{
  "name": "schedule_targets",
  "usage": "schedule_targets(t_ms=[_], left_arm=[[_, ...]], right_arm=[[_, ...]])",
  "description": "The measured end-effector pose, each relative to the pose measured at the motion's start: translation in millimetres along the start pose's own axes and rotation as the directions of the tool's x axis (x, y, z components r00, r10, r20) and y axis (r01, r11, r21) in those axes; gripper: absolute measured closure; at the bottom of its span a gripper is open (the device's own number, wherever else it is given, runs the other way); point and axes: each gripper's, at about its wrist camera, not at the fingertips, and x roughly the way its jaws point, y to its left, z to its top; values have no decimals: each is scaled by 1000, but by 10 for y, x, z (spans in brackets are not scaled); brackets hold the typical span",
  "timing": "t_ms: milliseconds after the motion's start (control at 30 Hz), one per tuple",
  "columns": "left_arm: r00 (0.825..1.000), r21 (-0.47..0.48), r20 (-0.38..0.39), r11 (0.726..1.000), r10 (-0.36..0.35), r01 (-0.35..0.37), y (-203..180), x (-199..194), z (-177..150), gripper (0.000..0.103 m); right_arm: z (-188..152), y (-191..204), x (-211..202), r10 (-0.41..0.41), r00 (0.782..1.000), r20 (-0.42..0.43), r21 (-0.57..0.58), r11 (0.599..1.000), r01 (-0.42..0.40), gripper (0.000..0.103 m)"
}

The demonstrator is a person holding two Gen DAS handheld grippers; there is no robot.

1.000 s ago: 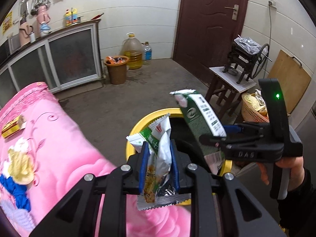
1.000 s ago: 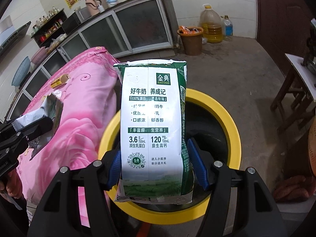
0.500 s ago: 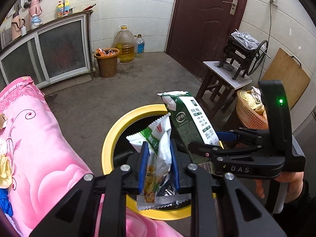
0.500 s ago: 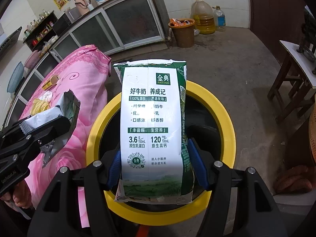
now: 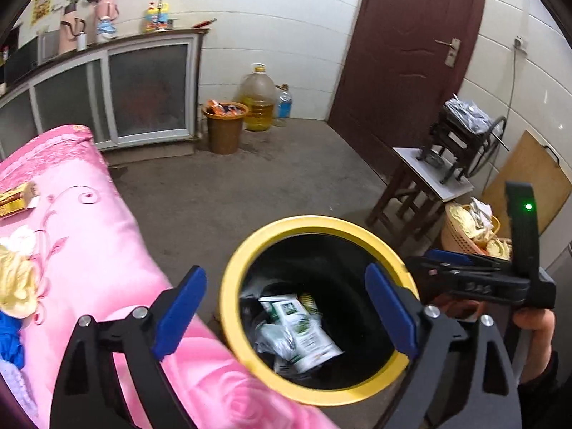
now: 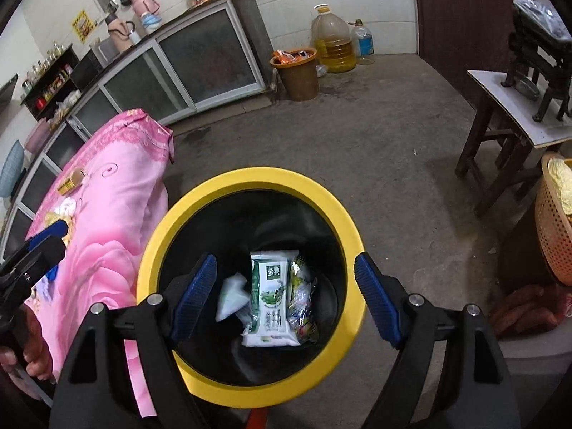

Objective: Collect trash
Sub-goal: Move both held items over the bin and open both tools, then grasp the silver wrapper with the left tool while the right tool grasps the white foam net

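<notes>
A black bin with a yellow rim [image 5: 232,286] [image 6: 311,186] stands on the floor beside the pink-covered table. A green and white milk carton [image 6: 273,300] [image 5: 304,329] lies at its bottom, with a snack wrapper [image 6: 304,296] and other crumpled trash beside it. My left gripper [image 5: 286,307] is open and empty above the bin's left rim. My right gripper [image 6: 286,293] is open and empty directly above the bin's mouth; it also shows in the left wrist view [image 5: 475,279] at the bin's right.
The pink flowered tablecloth [image 5: 89,250] [image 6: 114,207] carries a small yellow box [image 6: 71,182] [image 5: 14,200]. A brown waste bucket [image 6: 296,71], oil jugs [image 6: 332,43], a wooden stool with a machine [image 6: 514,107] and an orange basket [image 6: 554,228] stand around the floor.
Both grippers opened. The milk carton and the snack wrapper dropped into the bin and now lie at its bottom.
</notes>
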Motion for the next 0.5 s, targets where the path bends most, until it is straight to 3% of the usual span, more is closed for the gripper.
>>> schedule_targets(t_ms=[133, 300, 500], left_arm=[[999, -19, 22, 999, 36, -36, 158, -198, -55, 15], [993, -46, 59, 994, 100, -98, 512, -603, -206, 10], [958, -101, 107, 961, 266, -256, 1168, -1436, -553, 8]], right_arm=[[-22, 106, -81, 49, 999, 22, -14, 999, -48, 27], [-1, 539, -185, 171, 984, 56, -109, 980, -164, 27], [36, 1348, -230, 288, 956, 52, -274, 925, -264, 27]])
